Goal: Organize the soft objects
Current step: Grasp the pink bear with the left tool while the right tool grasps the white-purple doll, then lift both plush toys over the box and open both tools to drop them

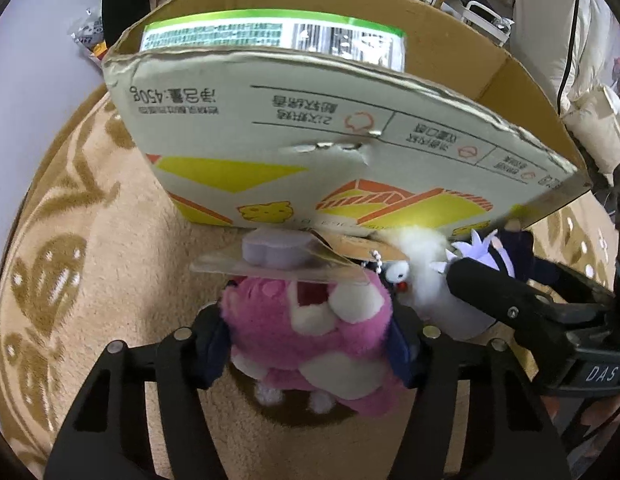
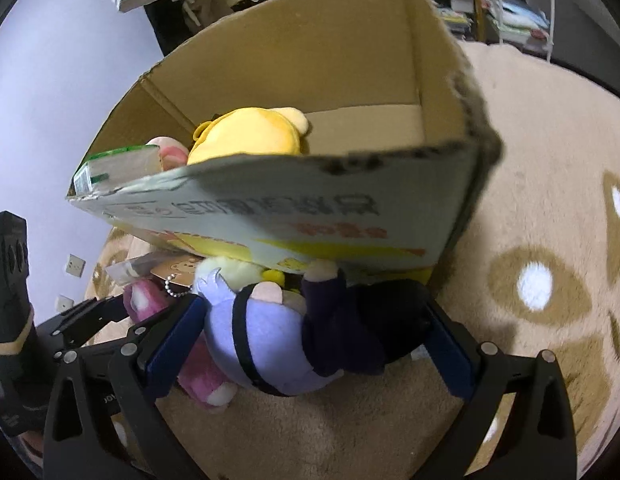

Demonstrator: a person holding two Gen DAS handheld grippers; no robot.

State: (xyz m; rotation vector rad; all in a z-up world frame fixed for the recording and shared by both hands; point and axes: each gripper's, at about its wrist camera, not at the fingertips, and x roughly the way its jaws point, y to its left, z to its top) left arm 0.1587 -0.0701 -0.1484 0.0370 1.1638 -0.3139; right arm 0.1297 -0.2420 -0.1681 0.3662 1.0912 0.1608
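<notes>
Left claw (image 1: 310,344): tilted steeply down over the rug, both blue-padded fingers (image 1: 404,350) pressed into the sides of a fuzzy pink-and-white plush toy (image 1: 306,344); clamped on it.
Right claw (image 2: 310,344): also angled down, its pads either side of a soft doll with a lavender head and dark navy body (image 2: 294,336); the left pad touches the head, but whether the right pad touches the dark body I cannot tell.
Pink plush position: on the beige rug just in front of the box, a clear-wrapped card with a pale purple flower-shaped piece (image 1: 278,256) lying on its top.
Doll position: on its side at the foot of the box's near wall, touching it.
Plush count on rug: three, namely the pink one, the lavender-headed doll, and a fluffy white bird-like toy with a bead chain (image 1: 422,280) between them.
In the box: one yellow plush (image 2: 246,136), one pink-and-white soft piece (image 2: 170,154) beside it, and one green-edged printed packet (image 1: 270,34).
Box: open brown cardboard carton with printed outer wall (image 1: 310,128), flaps up, standing on the rug right behind the toys.
Floor: beige plush rug with brown pattern (image 2: 550,240).
Obstruction: the carton's tall near wall rises directly above both held toys.
Background: cluttered shelves and bedding, blurred.
</notes>
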